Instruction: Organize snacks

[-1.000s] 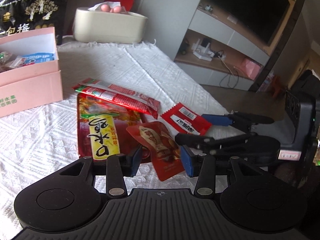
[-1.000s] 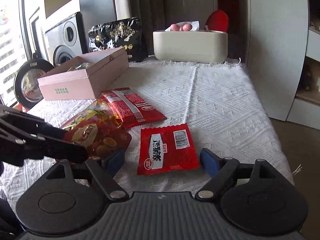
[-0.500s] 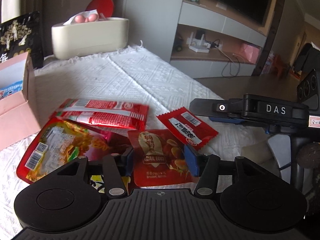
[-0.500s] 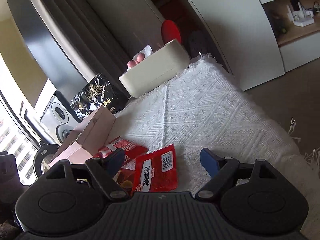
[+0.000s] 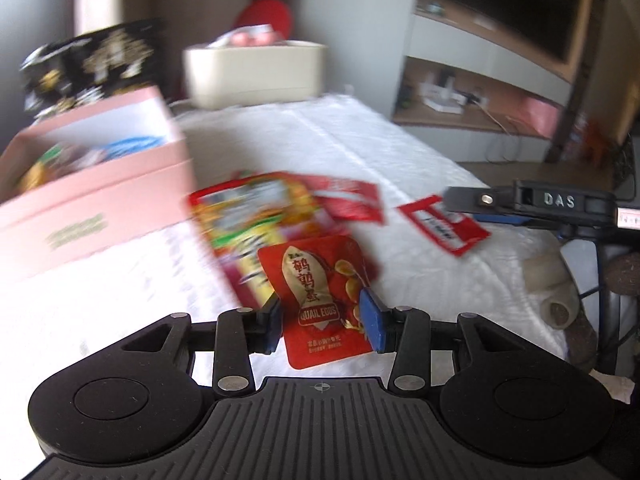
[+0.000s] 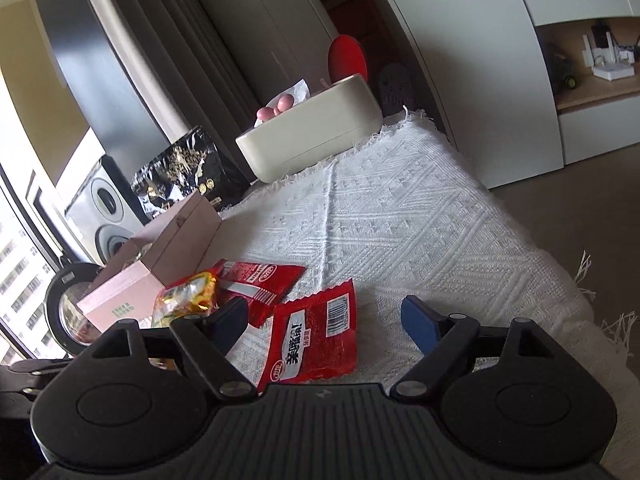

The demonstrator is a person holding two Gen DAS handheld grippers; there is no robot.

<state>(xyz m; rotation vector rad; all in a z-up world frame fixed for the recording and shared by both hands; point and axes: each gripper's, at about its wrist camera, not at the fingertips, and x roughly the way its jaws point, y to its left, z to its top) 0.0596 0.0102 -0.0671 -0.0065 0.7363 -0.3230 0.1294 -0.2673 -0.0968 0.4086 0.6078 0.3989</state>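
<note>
My left gripper is shut on a small red quail-egg packet and holds it lifted above the white tablecloth. Beyond it lie a large red and yellow snack bag and a red strip packet. An open pink box with snacks inside stands to the left. My right gripper is open, its jaws either side of a flat red packet on the cloth. The right gripper also shows in the left wrist view, above that red packet.
A cream tissue box and a black snack bag stand at the table's far end. The pink box also shows in the right wrist view. The table edge drops to the floor on the right. A TV cabinet stands beyond.
My left gripper has closed on the quail-egg packet, lifted it off the cloth and swung left toward the pink box. My right gripper stays open over the flat red packet.
</note>
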